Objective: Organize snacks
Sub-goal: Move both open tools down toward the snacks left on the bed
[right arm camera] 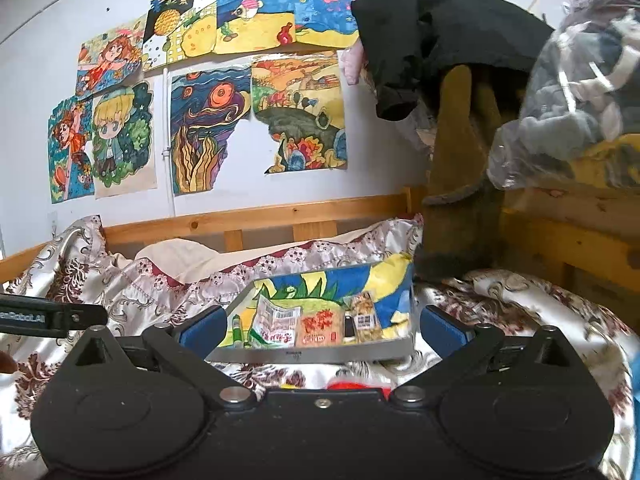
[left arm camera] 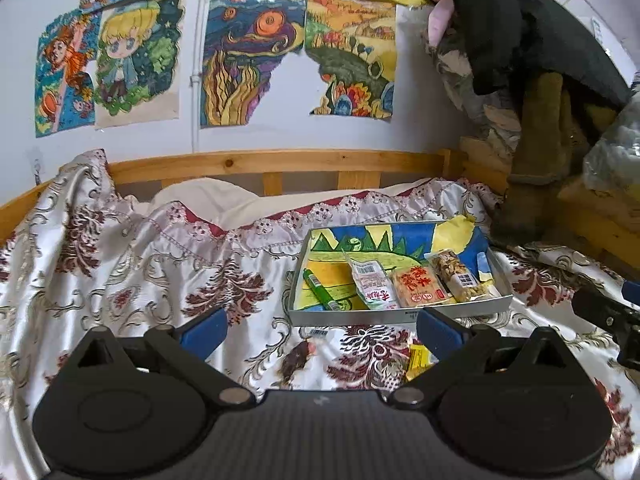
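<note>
Patterned satin bedspread (left arm camera: 120, 264) covers the bed where I work, with children's drawings (left arm camera: 248, 60) taped on the wall behind. On it sits the tray (left arm camera: 400, 314), a shallow box lined with a painted sheet, my landmark for everything. Inside the tray four snacks lie side by side in a row, which I judge is the tidy order I am after: a green stick (left arm camera: 322, 290) at the left, then a white packet (left arm camera: 372, 284), an orange packet (left arm camera: 418, 286), and a nut bar (left arm camera: 460, 276) at the right. Outside the tray, just before its front wall, a yellow packet (left arm camera: 418, 360) still lies loose on the cloth. My left gripper (left arm camera: 320, 334) hovers spread wide and empty before that wall, the yellow packet beside its right finger. My right gripper (right arm camera: 320, 330) is likewise released, holding nothing, with the tray's front wall between its fingers.
</note>
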`<state>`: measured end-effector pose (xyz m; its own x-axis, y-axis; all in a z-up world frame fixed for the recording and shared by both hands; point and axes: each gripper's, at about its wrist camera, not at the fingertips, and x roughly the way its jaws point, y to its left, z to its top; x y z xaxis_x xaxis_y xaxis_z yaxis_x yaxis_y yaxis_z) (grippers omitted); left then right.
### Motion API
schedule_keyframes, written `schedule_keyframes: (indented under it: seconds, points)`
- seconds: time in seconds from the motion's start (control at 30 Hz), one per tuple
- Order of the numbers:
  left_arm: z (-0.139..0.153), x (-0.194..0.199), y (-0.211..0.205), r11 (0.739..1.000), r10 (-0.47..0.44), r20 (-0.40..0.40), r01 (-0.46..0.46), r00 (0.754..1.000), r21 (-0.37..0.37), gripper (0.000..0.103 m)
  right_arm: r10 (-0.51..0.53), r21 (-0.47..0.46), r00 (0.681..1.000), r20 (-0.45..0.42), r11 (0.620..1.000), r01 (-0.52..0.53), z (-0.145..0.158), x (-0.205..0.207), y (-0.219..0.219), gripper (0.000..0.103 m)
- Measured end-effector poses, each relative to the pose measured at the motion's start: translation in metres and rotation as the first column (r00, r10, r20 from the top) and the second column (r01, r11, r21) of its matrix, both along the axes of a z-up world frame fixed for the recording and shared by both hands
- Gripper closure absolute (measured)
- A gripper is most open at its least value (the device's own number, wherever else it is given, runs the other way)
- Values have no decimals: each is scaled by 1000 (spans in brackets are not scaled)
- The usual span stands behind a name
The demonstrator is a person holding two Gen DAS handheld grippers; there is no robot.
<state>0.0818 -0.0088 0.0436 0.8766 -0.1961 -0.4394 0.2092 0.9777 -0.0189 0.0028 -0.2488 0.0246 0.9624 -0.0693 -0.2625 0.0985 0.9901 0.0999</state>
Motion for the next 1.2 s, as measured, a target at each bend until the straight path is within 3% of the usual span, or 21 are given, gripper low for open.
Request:
schedule_keyframes:
  seconds: [0.23, 0.43, 0.67, 0.8, 1.2]
  points:
    - [-7, -33, 19, 999, -2, -37, 1, 999, -47, 0, -48, 46, 996, -72, 998, 51, -2, -34, 3, 1]
    - [-12, -52, 20, 1000, -24, -51, 23, 998, -20, 0, -76, 56, 993, -95, 995, 81, -4, -52, 3, 1]
    - [-13, -58, 17, 999, -35, -50, 33, 998, -25, 0, -72, 42, 978, -197, 996, 82, -12, -49, 7, 1]
    - [-17, -56, 14, 999, -41, -75, 41, 996, -3, 0, -62, 2, 974, -218, 998, 64, -14, -45, 14, 1]
    - [-27, -54, 8, 998, -35, -109, 40, 993, 42, 0, -65, 13, 959, -275, 997, 71, -19, -38, 12, 1]
